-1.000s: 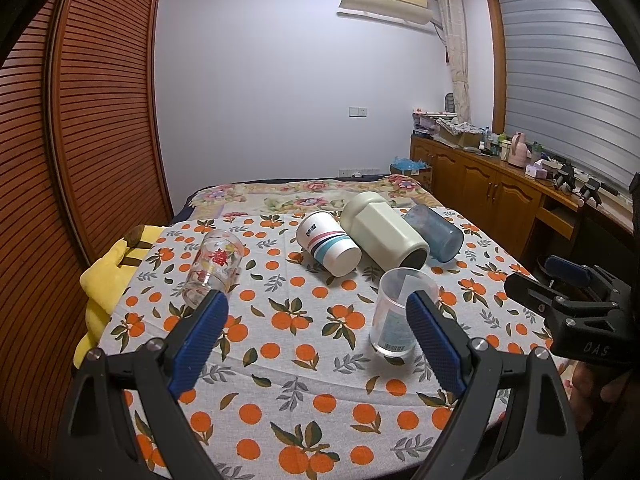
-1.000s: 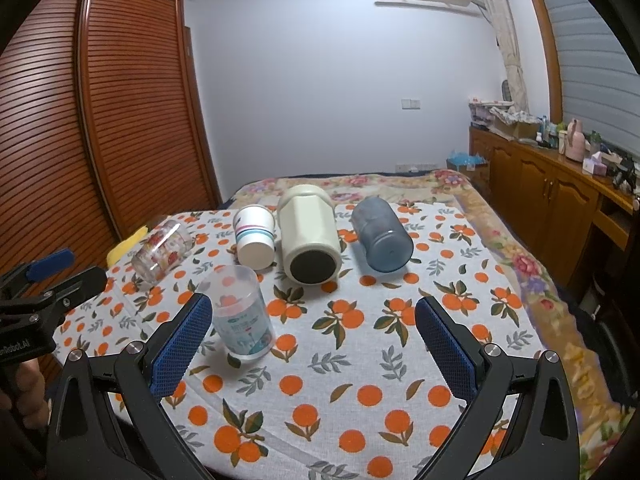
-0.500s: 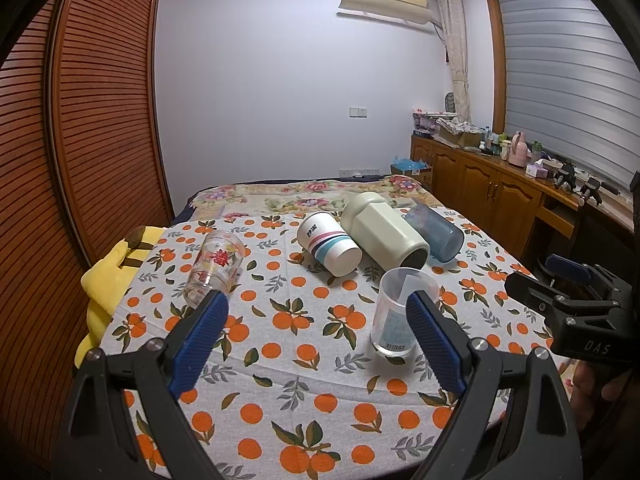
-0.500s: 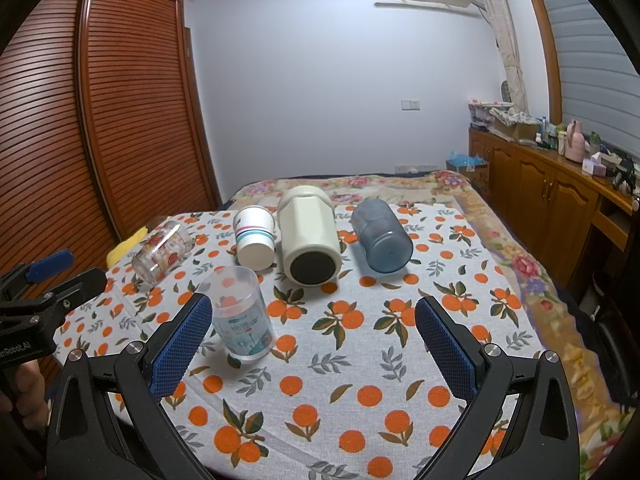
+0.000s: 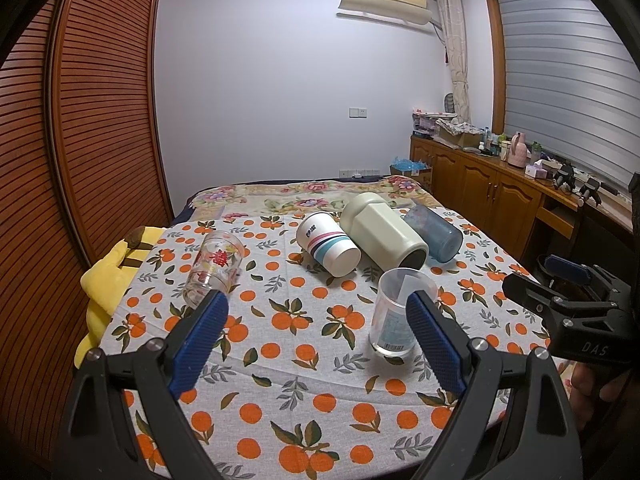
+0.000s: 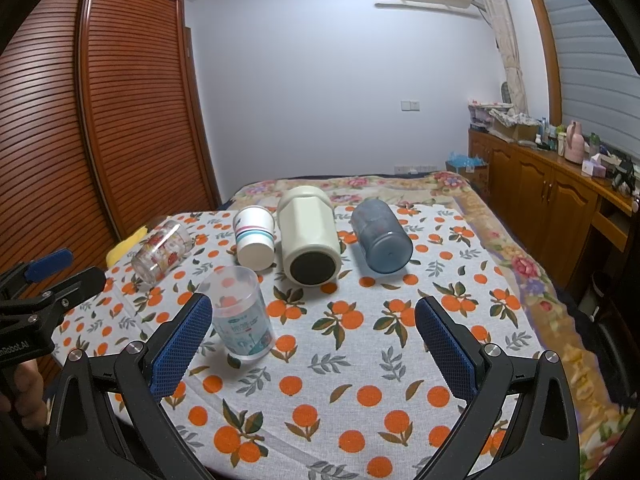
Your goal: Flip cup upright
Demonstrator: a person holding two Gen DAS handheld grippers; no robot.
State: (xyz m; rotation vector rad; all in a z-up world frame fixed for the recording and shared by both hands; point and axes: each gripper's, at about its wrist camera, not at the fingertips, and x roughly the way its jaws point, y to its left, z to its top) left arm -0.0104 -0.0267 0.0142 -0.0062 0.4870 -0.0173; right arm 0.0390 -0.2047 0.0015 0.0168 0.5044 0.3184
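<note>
On the orange-print tablecloth (image 5: 304, 364) a clear plastic cup (image 5: 400, 312) (image 6: 242, 318) stands upright. Lying on their sides behind it are a printed glass (image 5: 214, 266) (image 6: 162, 250), a striped paper cup (image 5: 328, 244) (image 6: 255, 236), a cream mug (image 5: 382, 230) (image 6: 308, 236) and a blue tumbler (image 5: 434, 232) (image 6: 380, 236). My left gripper (image 5: 316, 340) is open and empty above the near table. My right gripper (image 6: 314, 340) is open and empty; it also shows at the left wrist view's right edge (image 5: 568, 304).
A yellow plush toy (image 5: 110, 276) lies at the table's left edge. A slatted wooden wardrobe (image 5: 80, 120) stands on the left. A wooden sideboard (image 5: 500, 188) with clutter runs along the right wall. A flowered blanket (image 5: 312, 198) lies beyond the table.
</note>
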